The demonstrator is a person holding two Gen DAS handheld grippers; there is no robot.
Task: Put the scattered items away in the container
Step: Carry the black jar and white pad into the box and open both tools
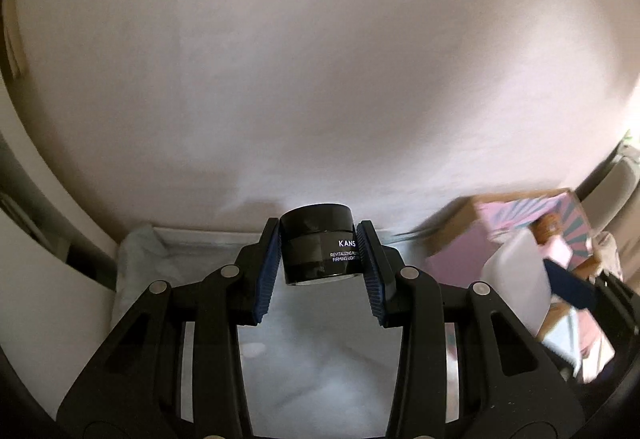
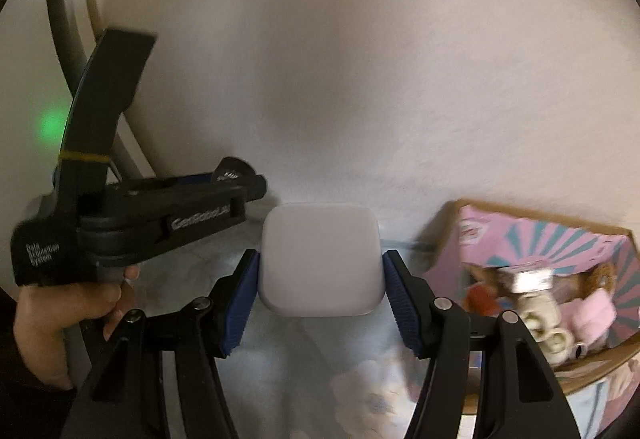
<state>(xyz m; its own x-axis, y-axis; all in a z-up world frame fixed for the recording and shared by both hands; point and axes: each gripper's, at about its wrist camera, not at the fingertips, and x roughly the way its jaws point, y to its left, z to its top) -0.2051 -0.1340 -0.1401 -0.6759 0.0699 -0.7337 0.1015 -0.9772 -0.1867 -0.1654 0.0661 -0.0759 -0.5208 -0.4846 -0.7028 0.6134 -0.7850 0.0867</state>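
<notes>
My left gripper is shut on a small black cosmetic jar with white lettering, held off the surface in front of a white wall. In the right wrist view my right gripper has its blue pads pressed on both sides of a white rounded-square case, also lifted. The left gripper shows there at the left, a hand around its handle. A cardboard box with a pink and teal lining stands to the right. The left wrist view shows the box at its right edge, behind the blurred white case.
Inside the box lie a cream-coloured object, a pink item and something brown and orange, all blurred. A pale blue patterned cloth covers the surface below. A white wall fills the background.
</notes>
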